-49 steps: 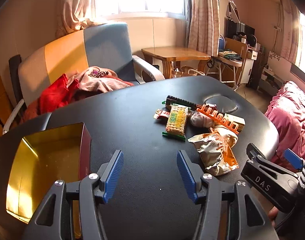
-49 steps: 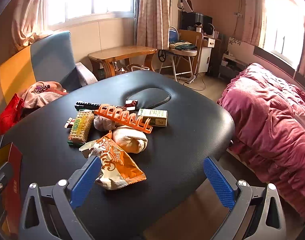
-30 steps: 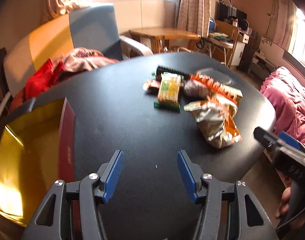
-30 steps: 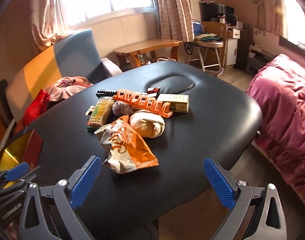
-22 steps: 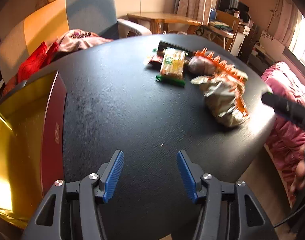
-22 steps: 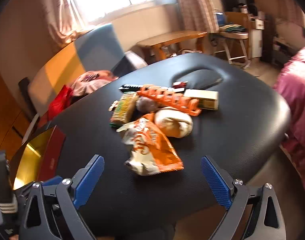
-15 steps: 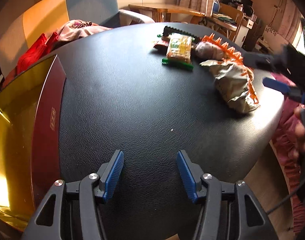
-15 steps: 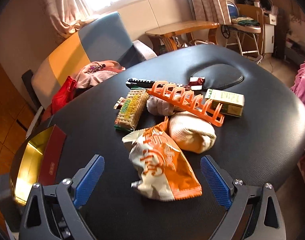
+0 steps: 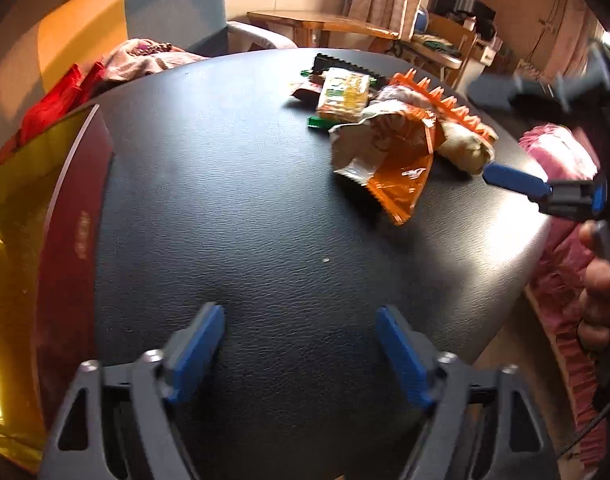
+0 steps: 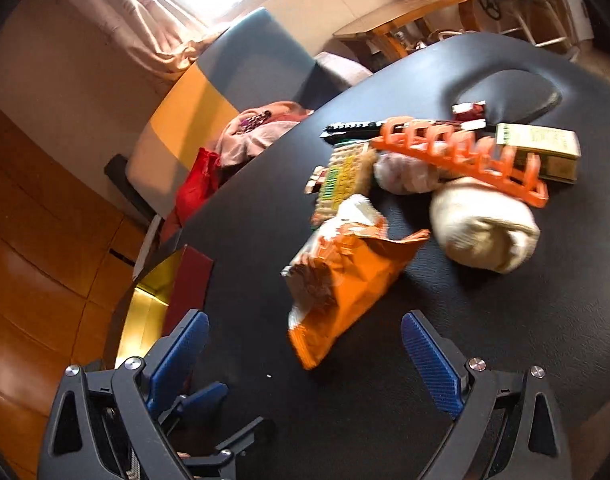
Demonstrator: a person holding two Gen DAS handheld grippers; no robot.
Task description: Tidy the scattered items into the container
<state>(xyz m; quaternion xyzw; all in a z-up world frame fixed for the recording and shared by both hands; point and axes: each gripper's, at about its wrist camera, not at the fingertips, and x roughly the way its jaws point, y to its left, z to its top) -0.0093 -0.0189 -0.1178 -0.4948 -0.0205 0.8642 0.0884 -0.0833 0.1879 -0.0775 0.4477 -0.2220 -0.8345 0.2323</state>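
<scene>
Your left gripper (image 9: 301, 350) hangs over bare black tabletop (image 9: 233, 184) with its jaws opening and nothing between them. Your right gripper (image 10: 305, 360) stands spread wide and empty too, with the near end of the orange snack bag (image 10: 345, 276) lying just ahead of the gap between its fingers. In the left view one blue finger of that gripper reaches in beside the rolled sock.

The risk from here, as I judge it, is the bag itself. It is crinkled, puffy and slick, so if you pinch only the sealed corner it may slide out or swing on the way across. It also leans against the pile behind it, so lifting it could drag the cracker packet (image 10: 339, 178) or nudge the cream rolled sock (image 10: 485, 228) toward the table edge. The gold-lined box (image 9: 21, 216) with its dark red wall sits at the left edge of the table, well apart from the pile; your left gripper is between the two, so watch that the hands do not cross paths.

The pile is all still outside the box. Nearest lies the orange bag, then the sock just beside it. The orange comb-like rack (image 10: 465, 156) lies tilted over the sock and a second pale bundle. Behind those sit a small green and cream carton (image 10: 541, 148), a black toothed strip (image 10: 353, 126) and a small red wrapper (image 10: 469, 110).
</scene>
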